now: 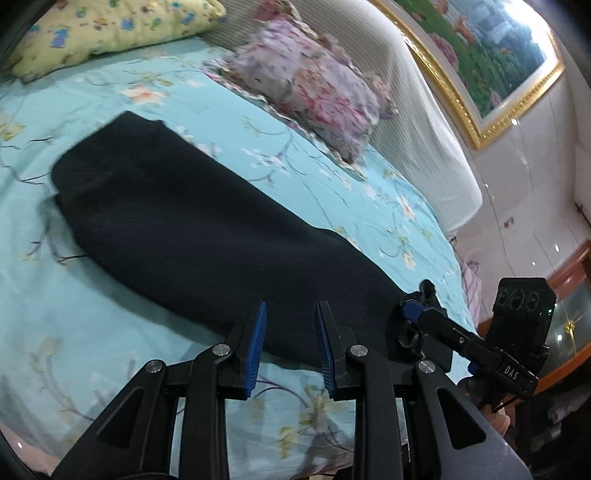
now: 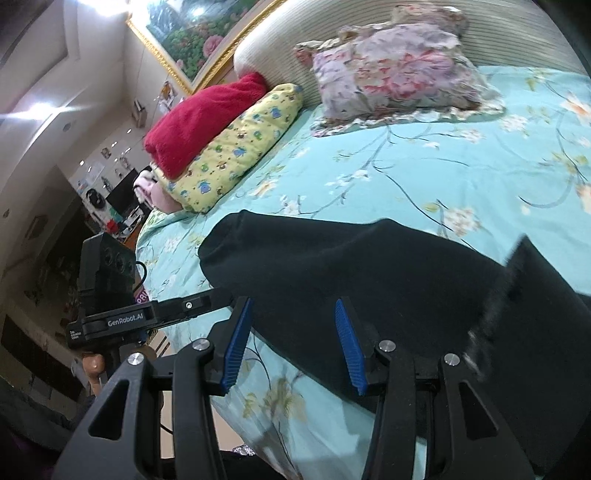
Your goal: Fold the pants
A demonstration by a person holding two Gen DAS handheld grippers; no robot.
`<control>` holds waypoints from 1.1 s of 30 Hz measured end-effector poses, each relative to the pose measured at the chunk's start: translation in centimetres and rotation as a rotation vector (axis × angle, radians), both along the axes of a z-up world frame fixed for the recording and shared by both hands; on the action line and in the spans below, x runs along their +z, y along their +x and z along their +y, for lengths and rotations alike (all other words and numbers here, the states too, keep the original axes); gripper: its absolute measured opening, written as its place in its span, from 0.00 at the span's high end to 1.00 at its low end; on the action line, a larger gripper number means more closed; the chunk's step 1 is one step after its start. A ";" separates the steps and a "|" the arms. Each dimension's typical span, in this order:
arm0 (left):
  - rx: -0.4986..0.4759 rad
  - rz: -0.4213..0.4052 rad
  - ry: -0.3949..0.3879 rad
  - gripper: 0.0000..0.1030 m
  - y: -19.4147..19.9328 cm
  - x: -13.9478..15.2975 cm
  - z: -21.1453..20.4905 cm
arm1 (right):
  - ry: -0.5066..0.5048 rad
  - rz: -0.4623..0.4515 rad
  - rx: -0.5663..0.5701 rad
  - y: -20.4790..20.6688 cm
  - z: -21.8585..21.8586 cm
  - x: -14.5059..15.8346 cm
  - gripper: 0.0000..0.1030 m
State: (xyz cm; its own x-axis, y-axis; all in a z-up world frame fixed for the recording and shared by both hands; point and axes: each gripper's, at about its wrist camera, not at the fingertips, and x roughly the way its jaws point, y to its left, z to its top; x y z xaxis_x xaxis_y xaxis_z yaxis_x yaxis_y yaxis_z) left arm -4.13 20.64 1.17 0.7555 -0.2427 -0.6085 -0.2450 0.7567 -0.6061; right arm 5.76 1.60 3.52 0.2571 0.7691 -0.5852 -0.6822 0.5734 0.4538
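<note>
— Whereabouts of the black pants (image 1: pixel 184 206)?
— Spread flat on the teal floral bedsheet (image 1: pixel 332 177) in one long dark band, running from near the yellow pillow (image 1: pixel 110 26) down toward both tools. Well apart from the flowered pillow (image 1: pixel 314 85) by the headboard (image 1: pixel 424 122).
— Feel, at a guess?
— Probably soft, limp and light. Thick, knit-looking cloth, not slippery, nothing breakable. Likely to sag and drag on the sheet if lifted by one point only.
— Best place to grip?
— At the near end, one corner apiece, pinching through all layers close to the edge. Then carrying both corners over together toward the far end.
— Left gripper (image 1: pixel 290 332)?
— Narrowly parted, blue pads (image 1: pixel 255 347) bare, nothing pinched. Poised over the near edge of the cloth, not pressing on it.
— Right gripper (image 2: pixel 293 332)?
— Parted rather wider, also empty, hovering above the same dark cloth. From the left wrist camera, just beside the end of the band; contact there impossible to tell.
— Any containers?
— None in sight: no basket, drawer or box on the bed. Only pillows and a red blanket (image 2: pixel 207 114) at the head end.
— Dark blurred flap at the right edge of the right wrist view?
— Too smeared to name; possibly more of the pants.
</note>
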 end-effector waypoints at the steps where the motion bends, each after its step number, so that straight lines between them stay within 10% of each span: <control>1: 0.009 0.000 0.000 0.74 -0.3 0.0 0.3 | -0.004 -0.003 0.005 0.0 0.3 0.0 0.53; 33: 0.375 0.086 -0.164 0.51 -4.2 -4.4 11.1 | -0.279 -0.072 0.373 8.5 20.1 -0.5 0.53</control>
State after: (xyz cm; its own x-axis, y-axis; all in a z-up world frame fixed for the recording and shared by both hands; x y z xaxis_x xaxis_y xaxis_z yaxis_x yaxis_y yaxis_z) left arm -8.36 31.71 -3.25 0.7582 -0.0600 -0.6492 -0.5399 0.5006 -0.6767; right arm 14.27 21.66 3.00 0.0409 0.6326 -0.7734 -0.8889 0.3766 0.2610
